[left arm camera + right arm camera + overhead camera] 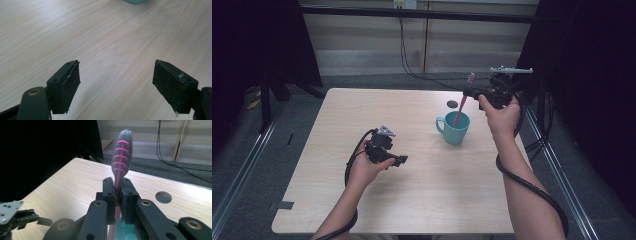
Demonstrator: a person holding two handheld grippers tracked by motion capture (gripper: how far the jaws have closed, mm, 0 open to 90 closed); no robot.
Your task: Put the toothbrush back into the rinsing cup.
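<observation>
**Right gripper view: toothbrush clamped above the cup**

Right gripper view looks along two black jaws pressed tight on the pink neck of a toothbrush (121, 157), so the right gripper (117, 202) is closed on it. Past the jaws the brush head stands upright, its grey back crossed by raised pink ribs. Just below the jaws sits the teal rim of a cup (126, 230), with the brush handle running down toward it. Beyond and to the right of the jaws a round hole (163, 197) is cut through the table (75, 182).

From the high view the brush bristles face away from that camera, a side the gripper's own camera cannot see. Here the right gripper (468, 93) is held up over the far right part of the table, and the pink handle slants down from it into the cup (454, 128), a smooth mug with a handle on its left.

Left gripper view shows the jaws of the left gripper (116, 77) standing wide apart with nothing between them, their padded inner faces worn, over bare pale wood grain. In the high view the left gripper (398, 160) lies low near the table's middle, well apart from the cup.

Around the table are grey carpet, metal rails, black curtains and a pale wall with trailing cables.
</observation>
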